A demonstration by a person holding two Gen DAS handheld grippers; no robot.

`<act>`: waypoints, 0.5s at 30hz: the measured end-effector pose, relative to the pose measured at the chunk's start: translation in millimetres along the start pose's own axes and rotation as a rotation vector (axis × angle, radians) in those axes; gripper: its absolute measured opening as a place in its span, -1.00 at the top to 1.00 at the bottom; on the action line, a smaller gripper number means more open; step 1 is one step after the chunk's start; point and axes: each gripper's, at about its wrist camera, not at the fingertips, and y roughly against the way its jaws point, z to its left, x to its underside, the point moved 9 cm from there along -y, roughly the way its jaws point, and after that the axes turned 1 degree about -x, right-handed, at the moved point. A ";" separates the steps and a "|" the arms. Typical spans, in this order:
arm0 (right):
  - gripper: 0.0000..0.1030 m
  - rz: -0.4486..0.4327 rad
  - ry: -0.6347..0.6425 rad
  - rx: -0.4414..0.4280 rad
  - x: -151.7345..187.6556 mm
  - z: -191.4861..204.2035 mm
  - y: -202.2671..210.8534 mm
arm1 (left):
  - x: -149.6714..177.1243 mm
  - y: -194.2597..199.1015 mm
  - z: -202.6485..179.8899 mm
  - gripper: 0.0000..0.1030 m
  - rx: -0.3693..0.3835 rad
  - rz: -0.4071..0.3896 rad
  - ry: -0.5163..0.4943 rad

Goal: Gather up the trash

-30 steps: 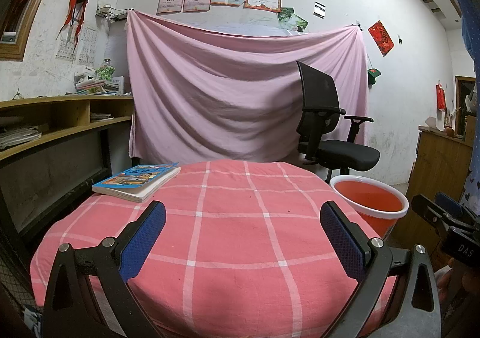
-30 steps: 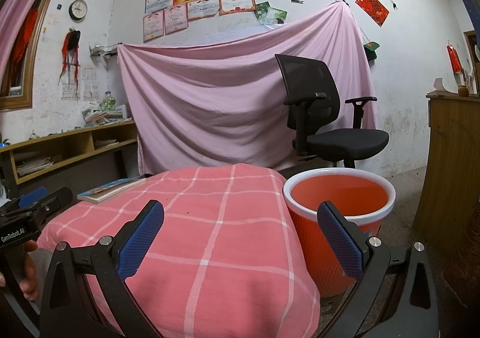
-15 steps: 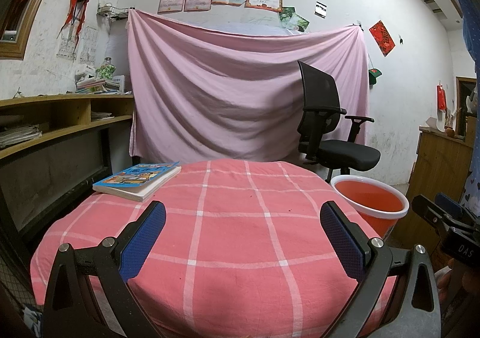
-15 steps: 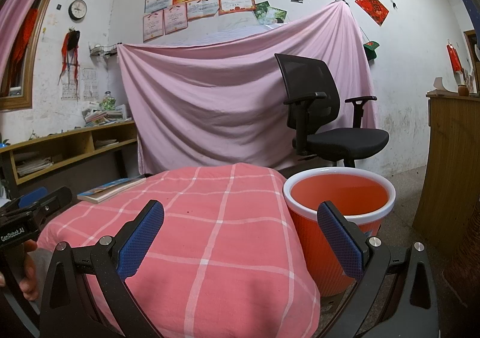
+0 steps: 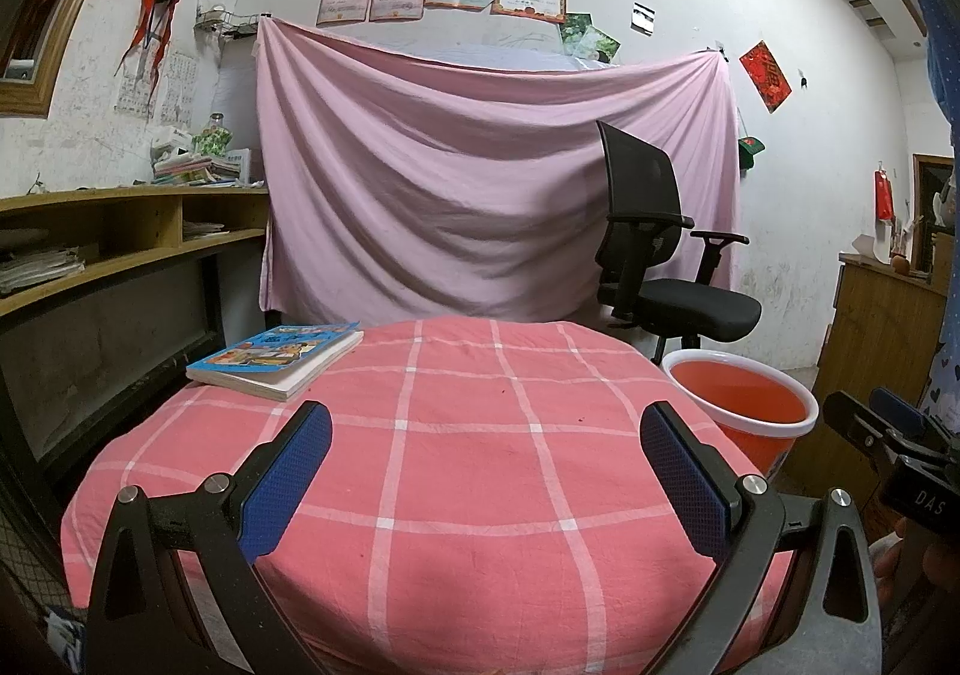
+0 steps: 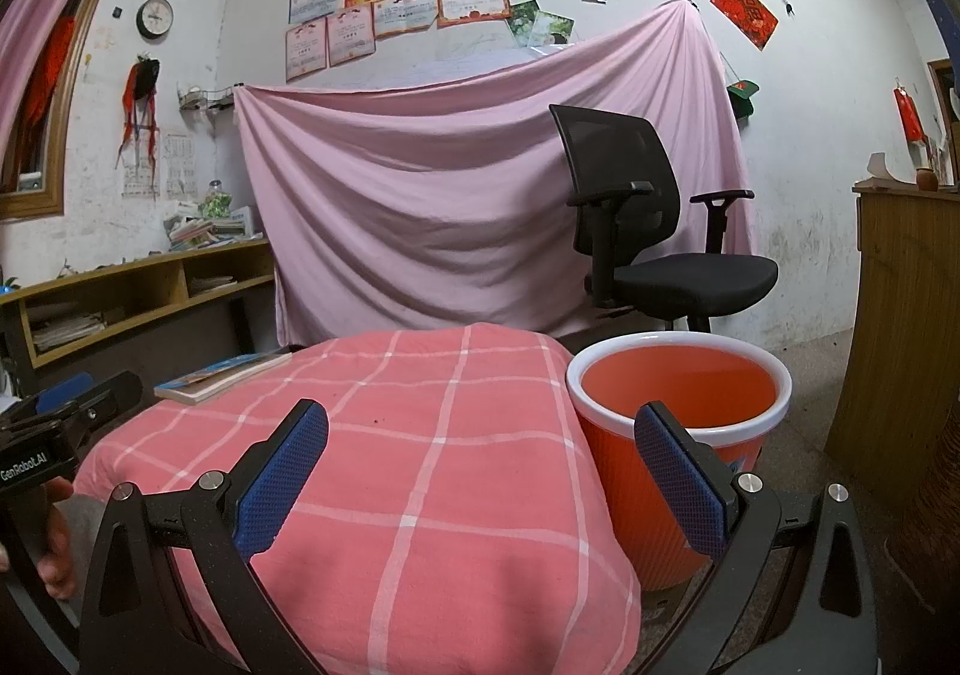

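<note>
On table (image 5: 480, 465) | book (image 5: 276, 360) (far-left corner) | bucket (image 6: 678, 405) beside

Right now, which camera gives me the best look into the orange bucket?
The right wrist view: the orange bucket sits near the middle of the frame beside the checked table, its white rim and inside showing, with nothing visible inside. The left wrist view catches it smaller, off to the right.

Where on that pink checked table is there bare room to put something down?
Nearly all of the pink checked tablecloth is bare, from the near edge to the far edge. Only the far-left corner is taken, by a blue-covered paperback book. The orange plastic bucket with a white rim stands beside the table's right edge.
</note>
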 end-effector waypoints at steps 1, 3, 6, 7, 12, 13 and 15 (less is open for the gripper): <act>-1.00 0.000 0.000 0.000 0.1 0.1 0.4 | 0.3 -0.2 0.5 -0.95 -0.001 0.001 0.001; -1.00 0.000 0.000 0.000 -0.1 0.1 0.0 | 0.4 -0.2 1.4 -0.95 -0.001 0.002 0.003; -1.00 0.001 0.000 0.000 -0.2 0.1 0.0 | 0.7 0.2 1.0 -0.95 -0.002 0.003 0.003; -1.00 0.001 0.000 0.000 -0.2 0.2 0.2 | 0.7 0.2 0.8 -0.95 -0.002 0.003 0.004; -1.00 0.001 0.000 0.000 -0.5 0.6 0.1 | 1.8 -0.6 1.7 -0.95 -0.005 0.010 0.007; -1.00 0.002 -0.001 -0.001 -0.4 0.8 0.4 | 2.3 -2.0 2.0 -0.95 -0.011 0.012 0.008; -1.00 0.002 0.000 0.000 -0.5 1.1 0.2 | 2.3 -3.2 3.6 -0.95 -0.024 0.013 0.006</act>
